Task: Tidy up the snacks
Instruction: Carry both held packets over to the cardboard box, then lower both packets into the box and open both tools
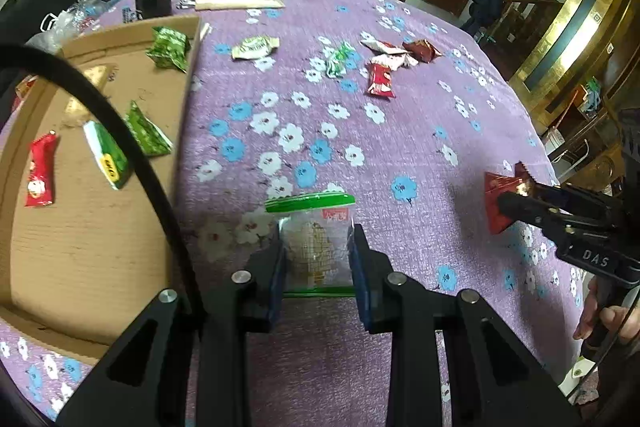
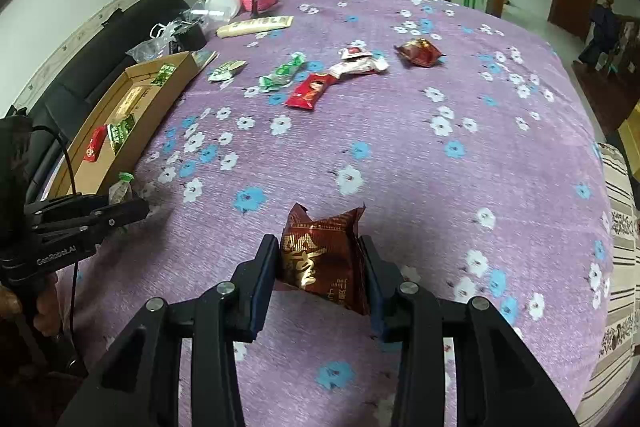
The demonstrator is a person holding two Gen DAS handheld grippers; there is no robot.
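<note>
Fingers point(image 1: 276, 267) of the left gripper point(image 1: 316, 259) are clamped on a small clear snack packet point(image 1: 314, 247) with a green strip across its top and bottom edges, a red label at one corner and a pale, gridded biscuit inside; it hangs above the table point(image 1: 400, 147). Across from it, the right gripper point(image 2: 320, 267) pinches a dark red foil snack point(image 2: 324, 255) printed with gold characters, its crimped top edge sticking up between the blue-padded fingers point(image 2: 264, 267).

Beyond lies the purple cloth with white and blue flowers. A shallow cardboard box point(image 1: 80, 247) sits at the left, holding green packets point(image 1: 168, 47), a red one point(image 1: 40, 171) and a gold one. Further out, loose snacks lie scattered on the cloth: a red packet point(image 2: 310, 91), a green-and-white sweet point(image 2: 282, 73), a pale wrapper point(image 2: 358, 65) and another dark red foil pack point(image 2: 420, 53).
</note>
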